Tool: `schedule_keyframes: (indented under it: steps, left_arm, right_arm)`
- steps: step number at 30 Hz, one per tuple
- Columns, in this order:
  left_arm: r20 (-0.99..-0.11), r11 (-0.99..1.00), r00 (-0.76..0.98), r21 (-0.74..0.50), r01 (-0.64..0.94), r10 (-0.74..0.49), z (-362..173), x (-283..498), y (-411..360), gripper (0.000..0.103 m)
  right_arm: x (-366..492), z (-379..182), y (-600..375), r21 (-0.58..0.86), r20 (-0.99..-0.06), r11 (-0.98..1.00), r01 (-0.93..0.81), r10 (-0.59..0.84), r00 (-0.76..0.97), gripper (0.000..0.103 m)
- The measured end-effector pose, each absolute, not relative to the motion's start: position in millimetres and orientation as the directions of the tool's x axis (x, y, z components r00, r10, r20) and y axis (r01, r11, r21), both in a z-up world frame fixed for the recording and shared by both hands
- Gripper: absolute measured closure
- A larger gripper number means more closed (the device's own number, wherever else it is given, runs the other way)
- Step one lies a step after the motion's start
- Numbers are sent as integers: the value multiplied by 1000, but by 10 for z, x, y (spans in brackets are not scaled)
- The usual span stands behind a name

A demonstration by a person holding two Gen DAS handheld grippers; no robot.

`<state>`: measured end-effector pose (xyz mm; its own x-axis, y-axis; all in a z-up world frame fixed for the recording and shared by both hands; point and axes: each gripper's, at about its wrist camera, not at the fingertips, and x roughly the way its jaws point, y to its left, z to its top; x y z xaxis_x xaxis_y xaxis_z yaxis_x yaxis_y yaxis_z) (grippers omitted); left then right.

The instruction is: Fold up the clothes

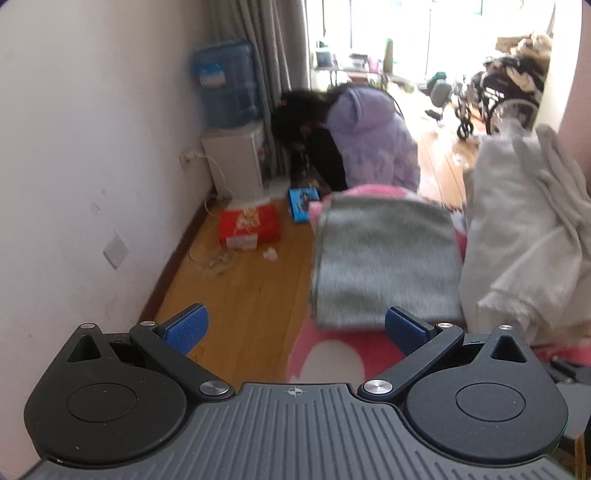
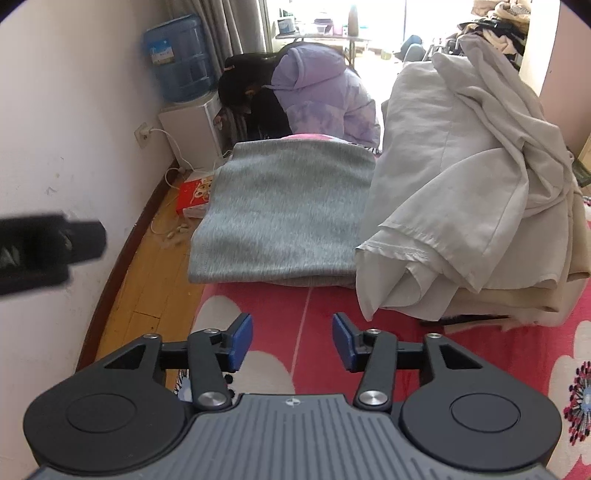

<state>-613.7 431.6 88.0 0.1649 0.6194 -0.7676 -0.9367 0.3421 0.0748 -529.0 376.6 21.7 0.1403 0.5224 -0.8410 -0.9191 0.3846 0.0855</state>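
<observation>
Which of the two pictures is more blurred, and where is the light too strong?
Left wrist view: motion blur smears the folded grey garment and the room. Right wrist view: sharper, the white clothes pile shows clear seams. Both views: the window behind is overexposed, and the fisheye bends the wall.

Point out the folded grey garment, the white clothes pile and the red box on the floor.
folded grey garment (image 2: pixel 284 214): right wrist view, middle of top face.
white clothes pile (image 2: pixel 461 177): right wrist view, front slope.
red box (image 1: pixel 249 225): left wrist view, top face.
</observation>
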Motion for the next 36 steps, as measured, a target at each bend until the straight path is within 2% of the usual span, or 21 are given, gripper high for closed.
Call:
schedule_keyframes:
  steps: [8,19,36]
  left_arm:
    - [-815,322,167,25,-946,555,690,-6090,4333,0]
    - [-824,311,146,39,-949,548,580,-6085,4359,0]
    - [-856,326,173,-6,-945,487,467,-6091,4438,1]
  right_arm:
    - [-5235,158,3799,57,-858,402,-914,488,161,49]
    - [-5235,64,3873,46,-874,388,-921,462,151,49]
    - [-5224,-32,3923,31,-886,385,-922,437,152,49]
